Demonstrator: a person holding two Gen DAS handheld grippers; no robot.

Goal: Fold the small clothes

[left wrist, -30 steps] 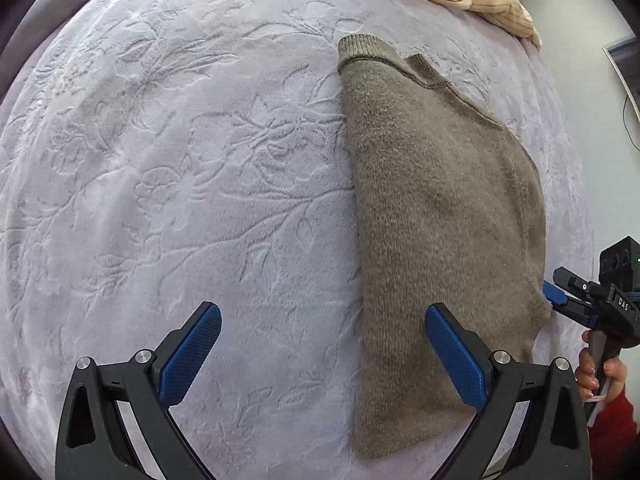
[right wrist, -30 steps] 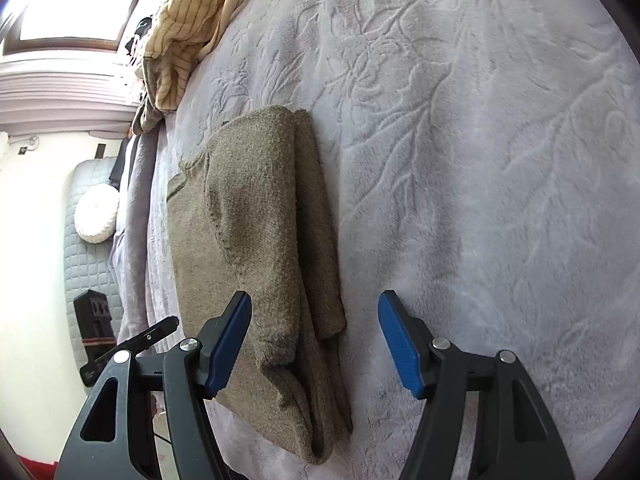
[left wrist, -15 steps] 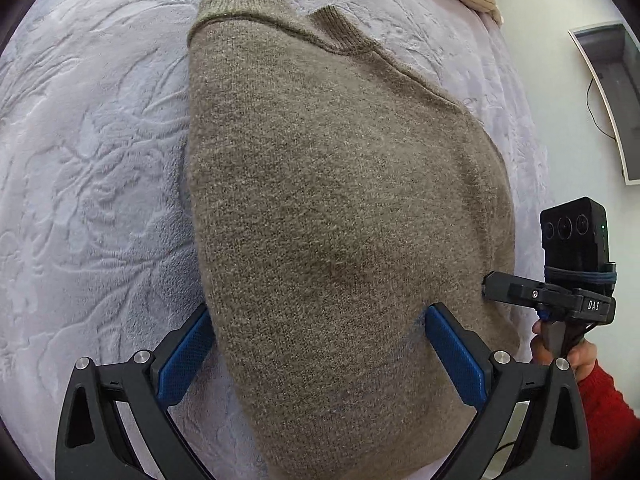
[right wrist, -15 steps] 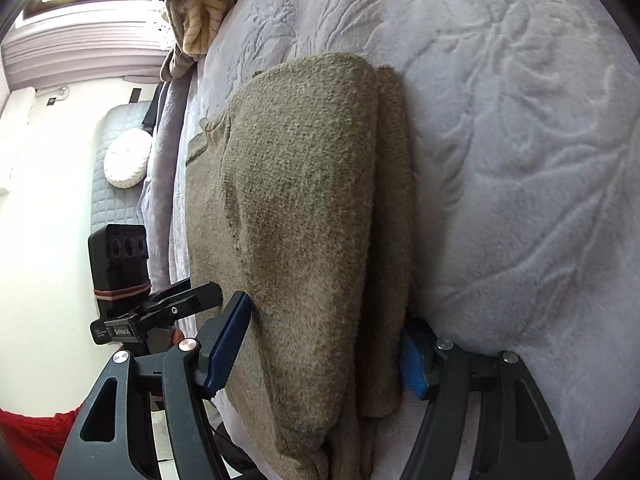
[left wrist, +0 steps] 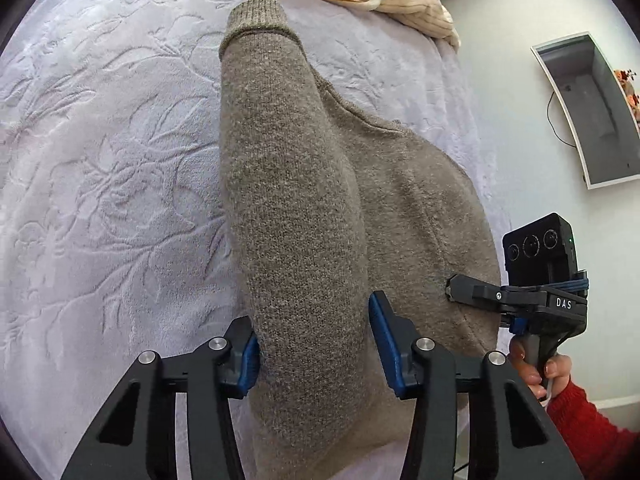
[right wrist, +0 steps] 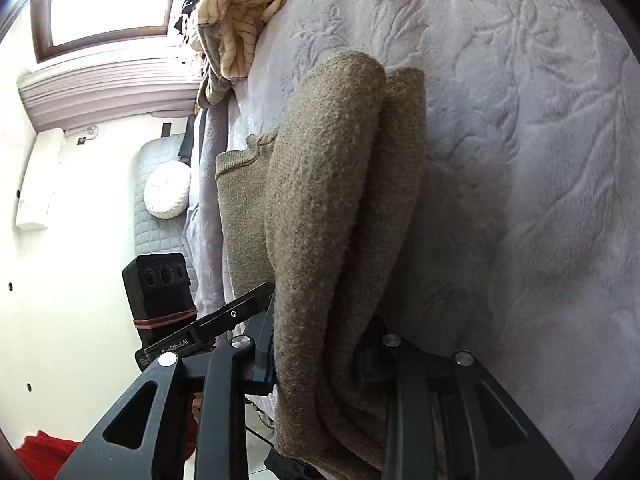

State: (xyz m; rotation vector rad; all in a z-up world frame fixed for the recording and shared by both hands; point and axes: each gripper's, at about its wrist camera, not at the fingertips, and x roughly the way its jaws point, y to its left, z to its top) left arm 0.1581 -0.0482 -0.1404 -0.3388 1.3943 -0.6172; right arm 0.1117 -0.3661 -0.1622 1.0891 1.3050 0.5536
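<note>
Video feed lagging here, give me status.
Left gripper and right gripper both shut on the olive knit sweater, near edge bunched. Striped cream garment heaped far off; nothing blocking.

Fuzzy knit sweater (left wrist: pixel 304 216); plush embossed bedspread (left wrist: pixel 104 184)

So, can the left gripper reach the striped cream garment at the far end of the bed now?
Probably not now: the left gripper has its fingers around a fold of the olive sweater, and the striped cream garment lies beyond that sweater.
</note>
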